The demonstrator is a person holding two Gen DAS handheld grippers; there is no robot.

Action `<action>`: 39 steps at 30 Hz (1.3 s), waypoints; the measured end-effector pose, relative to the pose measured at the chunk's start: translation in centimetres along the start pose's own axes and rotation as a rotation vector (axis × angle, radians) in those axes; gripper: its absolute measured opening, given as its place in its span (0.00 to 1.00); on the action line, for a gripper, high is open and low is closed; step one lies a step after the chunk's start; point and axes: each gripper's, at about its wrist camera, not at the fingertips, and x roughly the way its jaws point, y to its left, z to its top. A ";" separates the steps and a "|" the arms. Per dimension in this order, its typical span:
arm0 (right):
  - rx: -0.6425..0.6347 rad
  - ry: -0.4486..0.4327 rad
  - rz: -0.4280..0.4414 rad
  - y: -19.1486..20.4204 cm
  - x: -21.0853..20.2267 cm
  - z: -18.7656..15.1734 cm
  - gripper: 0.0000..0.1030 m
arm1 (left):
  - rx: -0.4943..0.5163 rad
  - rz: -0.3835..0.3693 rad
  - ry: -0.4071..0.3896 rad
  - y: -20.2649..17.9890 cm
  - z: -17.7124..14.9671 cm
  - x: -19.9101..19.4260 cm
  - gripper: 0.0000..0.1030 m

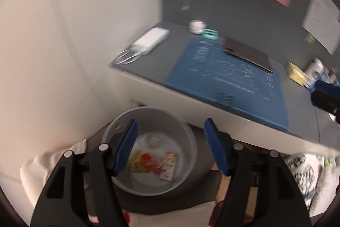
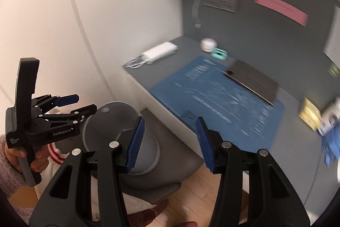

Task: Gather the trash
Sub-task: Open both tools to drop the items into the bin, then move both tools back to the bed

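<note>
Trash bin [image 1: 148, 150] directly below the left tool [image 1: 170, 146], seen between its two blue pads [image 1: 127, 148]. Left tool released: pads stand wide apart with nothing between them and nothing touching them. Bin is round, pale grey, open-topped, on the floor close to the white wall and beside the counter [image 1: 148, 56] edge. At the bin's bottom: a yellow-and-red wrapper [image 1: 142, 163], a small white-and-red packet [image 1: 169, 166] just beside it, and something clear and crumpled further back, too blurred to identify.

From the right wrist view, the left tool [image 2: 85, 103] sits at lower left, gripped by a hand [image 2: 23, 157] in a fuzzy sleeve; its pads are spread there too, above the bin's near rim [image 2: 110, 105].

Right tool [image 2: 170, 142] likewise released, pads well apart, empty, touching nothing. It hangs over the gap between bin and counter, the bin low and to the left behind its left pad.

Counter carries a blue mat [image 2: 216, 99] with white markings, a dark tablet-like slab [image 2: 252, 80] on the mat's far corner, a white power bank [image 2: 160, 52] with a coiled cable near the wall, a small white round object [image 2: 208, 44] and a teal item [image 2: 219, 54] next to it. Blue crumpled thing [image 2: 331, 146] at the right edge, heavily blurred.
</note>
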 end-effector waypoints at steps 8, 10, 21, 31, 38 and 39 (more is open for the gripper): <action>0.285 -0.017 -0.267 -6.1 -6.9 -8.2 0.47 | 0.312 -0.237 -0.009 -12.5 1.3 0.3 0.64; 0.363 -0.016 -0.342 -7.9 -9.4 -11.2 0.47 | 0.393 -0.299 -0.004 -16.3 0.7 0.1 0.64; 0.697 -0.025 -0.653 -14.1 -24.3 -28.9 0.47 | 0.729 -0.572 0.033 -35.8 -8.0 -5.1 0.64; 0.874 -0.037 -0.832 -16.2 -34.5 -41.8 0.47 | 0.986 -0.760 0.096 -49.8 -20.1 -10.8 0.64; 1.008 -0.055 -0.882 -17.8 -37.1 -48.3 0.47 | 1.165 -0.808 0.144 -55.9 -26.5 -11.3 0.64; 1.023 -0.055 -0.881 -18.1 -37.1 -49.0 0.47 | 1.184 -0.804 0.150 -56.6 -27.2 -11.0 0.64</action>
